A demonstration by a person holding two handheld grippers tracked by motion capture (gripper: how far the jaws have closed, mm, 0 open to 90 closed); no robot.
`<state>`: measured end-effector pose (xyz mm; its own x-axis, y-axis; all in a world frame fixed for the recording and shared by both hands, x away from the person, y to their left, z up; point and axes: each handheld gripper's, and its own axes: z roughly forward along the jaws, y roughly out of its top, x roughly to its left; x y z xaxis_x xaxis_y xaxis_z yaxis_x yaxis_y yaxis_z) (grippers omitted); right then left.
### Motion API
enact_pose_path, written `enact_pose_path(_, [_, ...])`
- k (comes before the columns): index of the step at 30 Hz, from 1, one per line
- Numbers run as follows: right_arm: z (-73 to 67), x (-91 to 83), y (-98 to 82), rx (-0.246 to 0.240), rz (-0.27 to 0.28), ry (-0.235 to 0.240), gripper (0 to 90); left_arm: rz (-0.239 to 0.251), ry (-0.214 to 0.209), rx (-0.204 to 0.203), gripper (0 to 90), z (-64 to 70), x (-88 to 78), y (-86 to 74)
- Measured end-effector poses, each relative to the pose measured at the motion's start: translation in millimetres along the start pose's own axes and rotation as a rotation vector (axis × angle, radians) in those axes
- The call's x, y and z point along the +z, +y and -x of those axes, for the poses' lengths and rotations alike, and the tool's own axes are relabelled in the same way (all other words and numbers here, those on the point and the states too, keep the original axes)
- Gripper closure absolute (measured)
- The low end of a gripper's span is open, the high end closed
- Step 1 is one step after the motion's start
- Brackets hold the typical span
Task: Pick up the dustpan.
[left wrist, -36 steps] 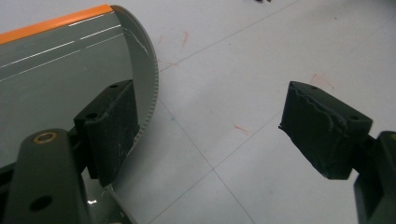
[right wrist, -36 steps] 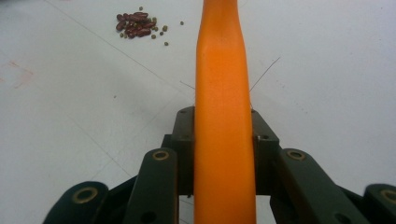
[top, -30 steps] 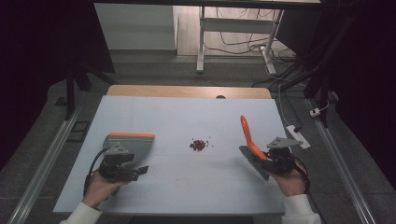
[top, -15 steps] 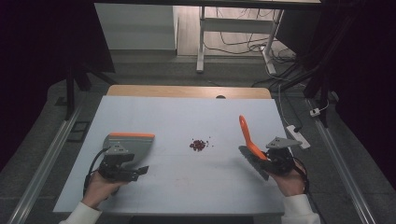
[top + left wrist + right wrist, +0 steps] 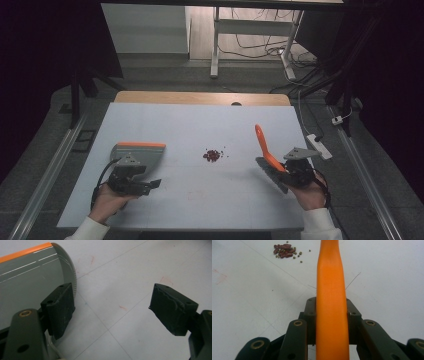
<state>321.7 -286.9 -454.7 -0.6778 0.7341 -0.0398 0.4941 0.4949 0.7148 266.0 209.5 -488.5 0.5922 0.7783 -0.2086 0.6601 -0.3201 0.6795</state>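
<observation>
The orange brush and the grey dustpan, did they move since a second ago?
Nothing visibly changed. The right tool stays shut on the brush, with the handle sticking up and away. The left tool stays open beside the dustpan, which lies flat on the table. The little pile of beans sits in the same spot between them.

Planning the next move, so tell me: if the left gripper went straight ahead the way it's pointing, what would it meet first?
Probably nothing: ahead of the open left gripper lies bare table; the dustpan sits off beside one jaw.
</observation>
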Motion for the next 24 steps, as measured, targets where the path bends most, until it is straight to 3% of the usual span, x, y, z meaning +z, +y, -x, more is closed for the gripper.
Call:
enact_pose_path(10, [0.2,-3.7,0.3,-0.001,0.025,0.009,70.1,-0.037,0.021,-0.031,19.9,8.4,-1.9,15.3])
enact_pose_path(13, [-0.3,-4.1,0.2,-0.004,0.023,0.002,70.1,-0.049,0.062,-0.071,20.1,9.3,-9.9,20.6])
enact_pose_path(16, [-0.7,-5.0,0.6,-0.004,0.027,0.002,70.1,-0.045,0.074,-0.094,20.1,7.5,-13.4,21.0])
enact_pose_path(17, [-1.1,-5.2,0.9,-0.001,0.029,0.003,70.1,-0.036,0.083,-0.12,20.0,3.9,-16.7,19.7])
enact_pose_path(19, [-1.4,-5.4,1.1,-0.001,0.03,0.003,70.1,-0.031,0.085,-0.136,20.2,1.8,-18.0,18.5])
enact_pose_path(24, [-0.6,-4.7,0.7,-0.002,0.025,-0.003,70.1,-0.048,0.117,-0.207,20.0,-12.1,-20.3,11.2])
